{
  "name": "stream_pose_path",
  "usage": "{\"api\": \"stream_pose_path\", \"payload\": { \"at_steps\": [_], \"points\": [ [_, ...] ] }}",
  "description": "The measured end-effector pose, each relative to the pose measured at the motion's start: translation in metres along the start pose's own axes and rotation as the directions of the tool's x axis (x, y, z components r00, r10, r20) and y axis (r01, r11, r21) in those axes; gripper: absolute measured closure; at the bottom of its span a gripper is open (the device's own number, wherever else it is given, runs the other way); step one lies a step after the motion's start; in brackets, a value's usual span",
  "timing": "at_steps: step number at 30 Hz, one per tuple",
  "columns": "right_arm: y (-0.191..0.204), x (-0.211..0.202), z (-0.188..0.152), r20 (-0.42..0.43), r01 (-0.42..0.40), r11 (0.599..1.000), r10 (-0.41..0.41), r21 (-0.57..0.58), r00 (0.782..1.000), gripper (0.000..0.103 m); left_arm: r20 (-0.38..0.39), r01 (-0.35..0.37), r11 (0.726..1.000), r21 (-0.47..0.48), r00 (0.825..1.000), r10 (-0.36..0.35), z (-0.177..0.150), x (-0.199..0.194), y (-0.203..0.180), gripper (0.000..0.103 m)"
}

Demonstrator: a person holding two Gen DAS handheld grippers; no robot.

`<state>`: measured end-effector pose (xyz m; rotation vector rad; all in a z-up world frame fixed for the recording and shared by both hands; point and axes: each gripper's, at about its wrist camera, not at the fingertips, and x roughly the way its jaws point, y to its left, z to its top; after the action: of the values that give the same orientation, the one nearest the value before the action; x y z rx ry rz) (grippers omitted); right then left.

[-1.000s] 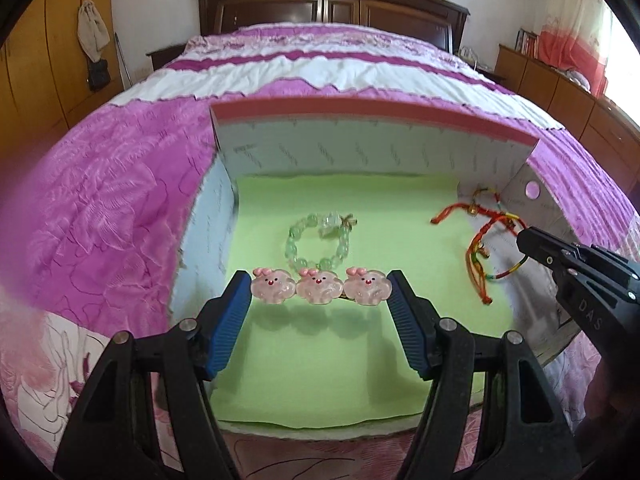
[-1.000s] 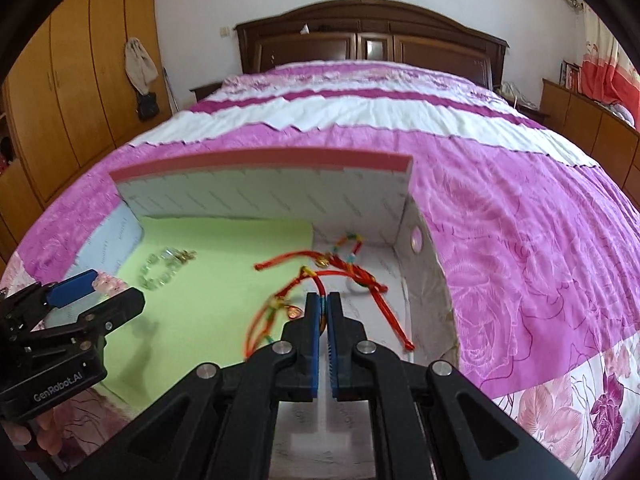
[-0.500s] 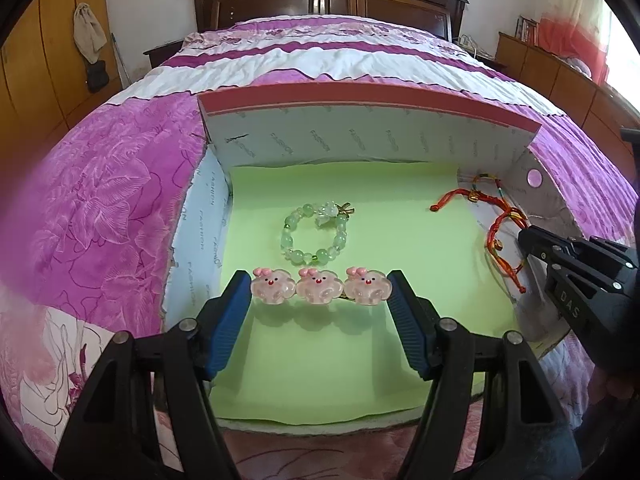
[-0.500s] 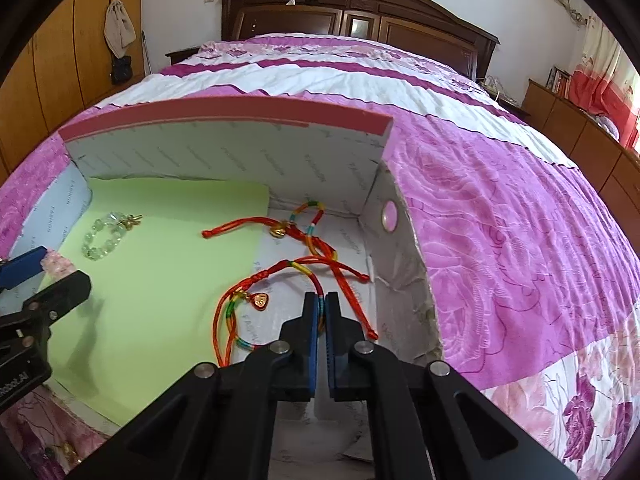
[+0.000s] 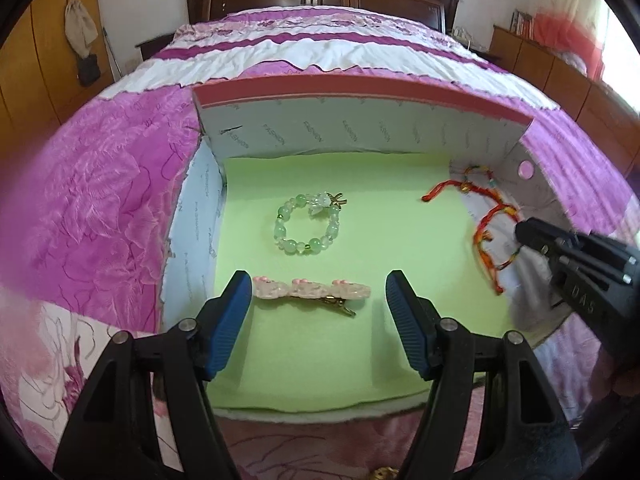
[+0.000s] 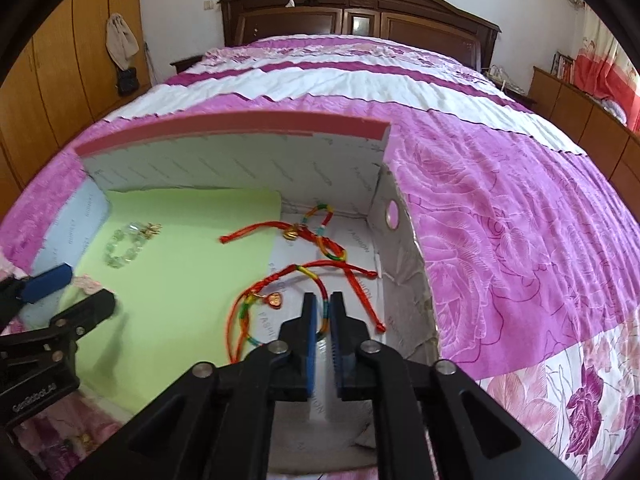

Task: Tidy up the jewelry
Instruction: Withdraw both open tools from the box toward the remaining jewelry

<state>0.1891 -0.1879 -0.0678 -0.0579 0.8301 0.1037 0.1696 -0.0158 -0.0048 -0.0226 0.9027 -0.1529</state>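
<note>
An open box (image 5: 360, 132) with a pink rim and a green mat (image 5: 380, 248) sits on the bed. My left gripper (image 5: 318, 312) is open over the mat's front. A pink piglet hair clip (image 5: 312, 290) lies flat between its jaws, with a gap at the right pad. A green bead bracelet (image 5: 308, 228) rests behind it. My right gripper (image 6: 322, 308) hangs over the box's right side, its jaws opening. The cord of a red braided bracelet (image 6: 280, 296) runs loosely through the narrow gap. A second red bracelet (image 6: 316, 232) lies farther back.
The purple and white quilt (image 6: 500, 240) surrounds the box. A dark wooden headboard (image 6: 360, 12) stands at the far end, wardrobes (image 5: 36, 80) on the left, a low dresser (image 5: 560, 76) on the right. A small gold item (image 5: 384, 472) lies on the quilt in front of the box.
The hair clip, earlier upright and spanning the left pads, now lies flat on the mat, clear of the right pad. The right jaws have parted slightly, and the red bracelet has settled onto the box floor.
</note>
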Motion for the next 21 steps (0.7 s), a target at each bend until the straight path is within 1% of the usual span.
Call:
{"api": "stream_pose_path", "payload": {
  "at_steps": [1,2,5,7,11,14,21],
  "points": [
    [-0.001,-0.006,0.000,0.009,-0.021,1.000,0.021,0.011,1.000,0.075,0.000,0.013,1.000,-0.014,1.000,-0.013,0.000,-0.002,0.002,0.041],
    [-0.001,-0.009,-0.001,0.017,-0.041,0.999,0.041,0.023,0.999,0.068,0.002,0.023,0.999,-0.024,1.000,-0.023,0.000,-0.005,0.003,0.041],
    [-0.005,-0.026,-0.004,0.046,-0.115,0.991,0.112,0.062,0.993,0.067,0.023,0.049,0.998,-0.034,0.999,-0.048,-0.001,-0.016,0.005,0.041],
    [-0.006,-0.036,-0.007,0.067,-0.143,0.987,0.138,0.076,0.988,0.067,0.039,0.066,0.997,-0.029,0.997,-0.065,-0.003,-0.027,0.004,0.041],
    [-0.006,-0.057,-0.012,0.107,-0.175,0.981,0.165,0.089,0.980,0.067,0.067,0.080,0.997,-0.017,0.995,-0.078,-0.007,-0.045,0.003,0.041],
    [-0.009,-0.074,-0.017,0.133,-0.199,0.975,0.186,0.096,0.974,0.066,0.074,0.097,0.995,-0.012,0.993,-0.096,-0.013,-0.057,0.003,0.041],
    [-0.016,-0.106,-0.037,0.159,-0.217,0.971,0.199,0.102,0.967,0.064,0.055,0.121,0.993,-0.007,0.991,-0.120,-0.029,-0.074,0.005,0.041]
  ]
}}
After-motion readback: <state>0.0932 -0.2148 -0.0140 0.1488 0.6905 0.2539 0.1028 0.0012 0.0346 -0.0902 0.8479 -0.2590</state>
